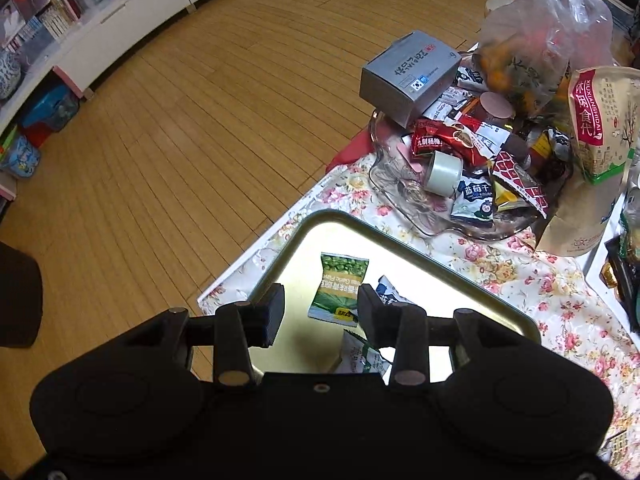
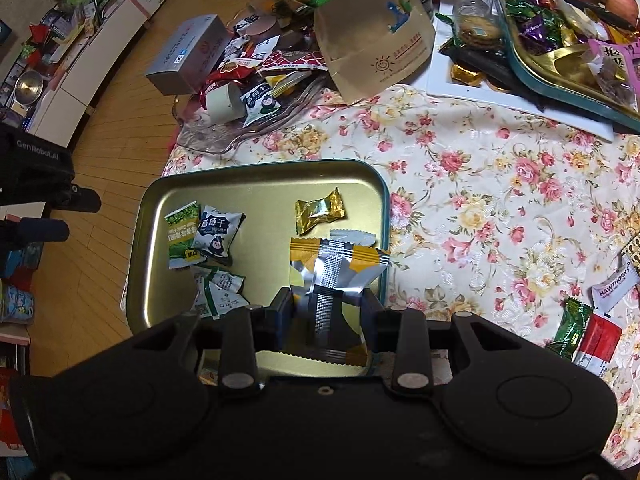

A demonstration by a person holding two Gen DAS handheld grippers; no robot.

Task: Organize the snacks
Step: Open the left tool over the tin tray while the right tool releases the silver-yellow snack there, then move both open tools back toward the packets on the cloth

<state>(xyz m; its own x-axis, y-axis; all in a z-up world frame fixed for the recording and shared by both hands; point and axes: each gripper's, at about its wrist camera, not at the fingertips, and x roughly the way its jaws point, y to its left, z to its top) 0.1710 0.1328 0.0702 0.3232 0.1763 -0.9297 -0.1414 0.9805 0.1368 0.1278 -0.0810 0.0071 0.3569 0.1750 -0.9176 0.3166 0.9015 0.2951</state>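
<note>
While tilted steeply down, right gripper (image 2: pixel 326 312) fingers (image 2: pixel 282 312) pinch silver-orange packet (image 2: pixel 332 268).

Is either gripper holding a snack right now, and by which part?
The right gripper holds the silver-and-orange packet by its near end, above the metal tray. The left gripper is open, holding nothing.

The right tool (image 2: pixel 326 312) grips an orange-and-silver snack packet (image 2: pixel 334 270) over a gold tin tray (image 2: pixel 256 184) on the floral-clothed worktop (image 2: pixel 480 184), which also holds a gold-wrapped candy (image 2: pixel 319 211) and a blueberry packet (image 2: pixel 216 234).
</note>
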